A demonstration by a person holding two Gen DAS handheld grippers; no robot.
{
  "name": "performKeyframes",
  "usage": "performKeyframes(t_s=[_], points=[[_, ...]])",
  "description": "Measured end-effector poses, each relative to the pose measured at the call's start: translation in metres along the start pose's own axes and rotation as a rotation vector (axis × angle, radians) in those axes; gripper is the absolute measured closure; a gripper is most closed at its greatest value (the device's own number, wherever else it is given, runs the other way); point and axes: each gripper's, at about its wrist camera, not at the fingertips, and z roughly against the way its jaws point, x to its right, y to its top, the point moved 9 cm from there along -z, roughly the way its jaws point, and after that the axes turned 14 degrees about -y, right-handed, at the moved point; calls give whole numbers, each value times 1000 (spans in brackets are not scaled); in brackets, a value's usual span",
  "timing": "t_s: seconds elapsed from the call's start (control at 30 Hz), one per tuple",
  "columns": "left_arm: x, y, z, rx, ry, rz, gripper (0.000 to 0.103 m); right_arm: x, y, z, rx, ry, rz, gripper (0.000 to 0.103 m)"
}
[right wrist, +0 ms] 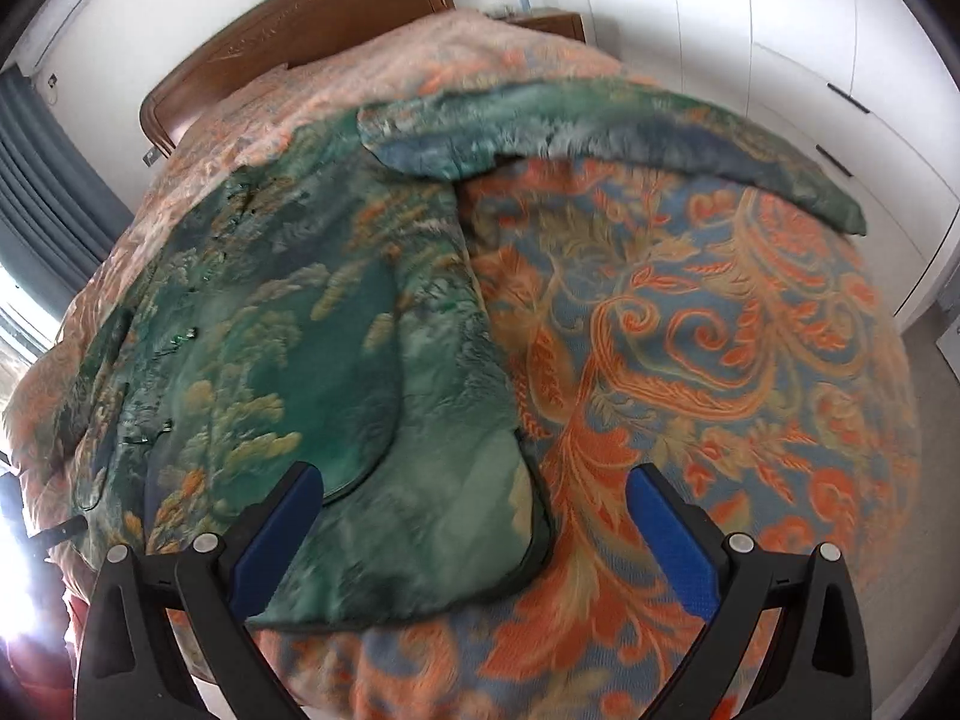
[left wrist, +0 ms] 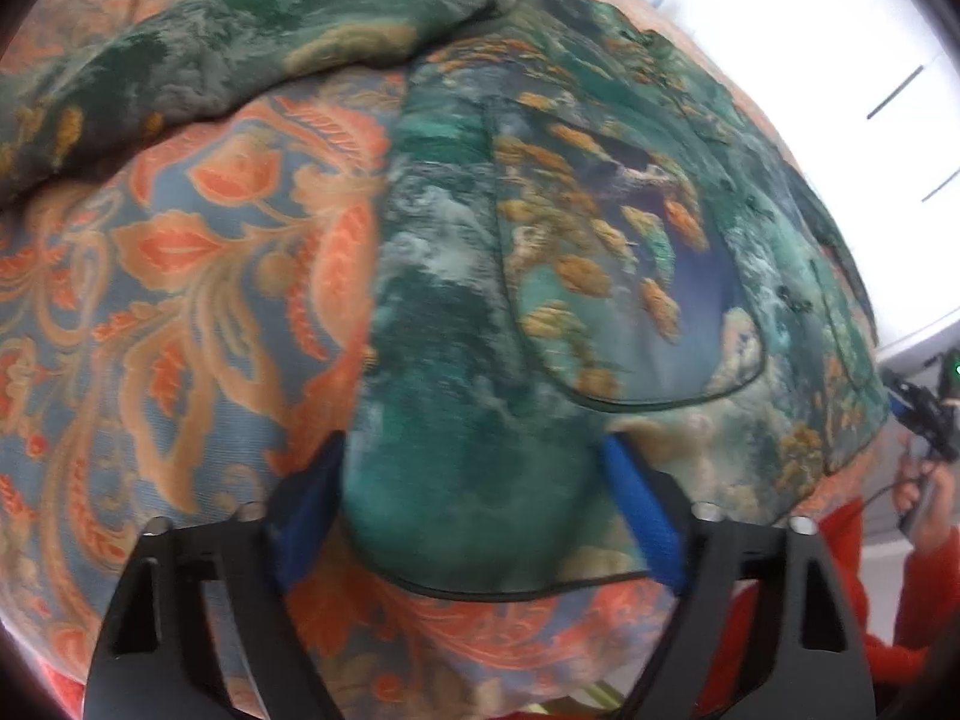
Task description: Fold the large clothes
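Garment: a large green garment with a gold leaf and cloud print lies spread on the bed; it fills the centre and right of my left wrist view and the left half of my right wrist view.
Bed cover: orange and blue paisley; bare at the left of the left view and at the right of the right view.
Sleeve: one sleeve stretches across the upper part of the right view, toward the upper right, lying flat on the cover.
Pocket: a rounded patch pocket with dark piping sits just above my left jaws.
My left gripper: the jaws stand apart; a rounded lower corner of the garment bulges up between the blue pads, which lie at the cloth's sides. I cannot tell whether they press on it.
My right gripper: the jaws are wide apart; the garment's other lower corner lies between them, close to the left pad, while the right pad is over bare bed cover, apart from the cloth.
Room: wooden headboard at the upper left of the right view, white wardrobe doors at the upper right.
Person: an orange sleeve at the lower right edge of the left view.
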Motion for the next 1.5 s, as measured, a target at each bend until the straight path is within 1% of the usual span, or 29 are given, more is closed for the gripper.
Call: performKeyframes(t_s=[0.07, 0.1, 0.13, 0.17, 0.2, 0.23, 0.27, 0.3, 0.33, 0.37, 0.4, 0.43, 0.5, 0.57, 0.73, 0.8, 0.9, 1.0, 1.07, 1.13, 1.17, 1.2, 1.27, 1.33, 1.37, 1.43, 1.47, 1.5], points=[[4, 1, 2, 9, 20, -17, 24, -7, -1, -8, -15, 12, 32, 0], [6, 0, 2, 8, 27, -24, 29, -11, -3, -11, -29, 17, 49, 0], [3, 1, 1, 3, 31, -23, 37, -14, -4, -14, -40, 27, 59, 0], [2, 1, 1, -2, 34, -20, 43, -17, -6, -15, -51, 38, 69, 0], [2, 0, 2, -8, 42, -16, 56, -20, -8, -17, -59, 43, 79, 5], [-2, 1, 3, -10, 47, -12, 69, -22, -9, -17, -65, 43, 89, 12], [-3, 1, 4, -14, 42, -5, 75, -25, -12, -18, -78, 57, 98, 25], [-5, 2, 6, -16, 30, -1, 81, -26, -14, -19, -92, 66, 99, 35], [-5, 2, 10, -11, 20, 3, 84, -25, -15, -18, -97, 59, 98, 41], [-6, 3, 13, -5, 15, 5, 85, -23, -15, -17, -91, 47, 100, 58], [-4, 2, 17, 1, 10, 3, 86, -21, -15, -14, -87, 33, 105, 76], [-3, 2, 18, 5, 9, -1, 87, -19, -14, -12, -86, 25, 103, 81], [1, -2, 24, 13, 14, -17, 88, -15, -13, -6, -86, 37, 84, 86], [4, -2, 25, 14, 22, -30, 89, -13, -13, 3, -70, 19, 99, 87], [7, -18, 29, 9, 45, -49, 92, -17, -16, 15, -52, -22, 152, 89], [6, -23, 28, 7, 65, -68, 93, -16, -17, 17, -50, -27, 157, 89], [2, -18, 19, 3, 78, -65, 94, -12, -18, 13, -51, -28, 146, 89], [-2, -13, 13, 1, 89, -54, 92, -12, -17, -3, -66, -34, 116, 89], [-1, -11, 16, 8, 106, -71, 86, -14, -18, -7, -57, -49, 122, 89], [-1, -9, 23, 31, 138, -86, 69, -15, -18, -4, -44, -42, 116, 84], [-1, -8, 26, 40, 142, -86, 66, -13, -18, -2, -40, -37, 104, 80], [-1, -6, 32, 52, 141, -81, 62, -8, -15, 1, -36, -25, 75, 70], [0, -4, 43, 79, 134, -68, 56, 0, -12, 7, -33, -5, 26, 59], [2, 0, 55, 114, 138, -62, 45, 15, -4, 17, -6, 23, -42, 58], [5, 4, 63, 138, 145, -63, 42, 21, 0, 21, 6, 30, -65, 58], [11, 12, 81, 191, 162, -72, 29, 38, 12, 29, 40, 29, -111, 58], [16, 16, 91, 224, 169, -77, 27, 47, 18, 32, 56, 25, -131, 57], [21, 21, 97, 249, 174, -81, 23, 57, 25, 35, 70, 20, -151, 57]])
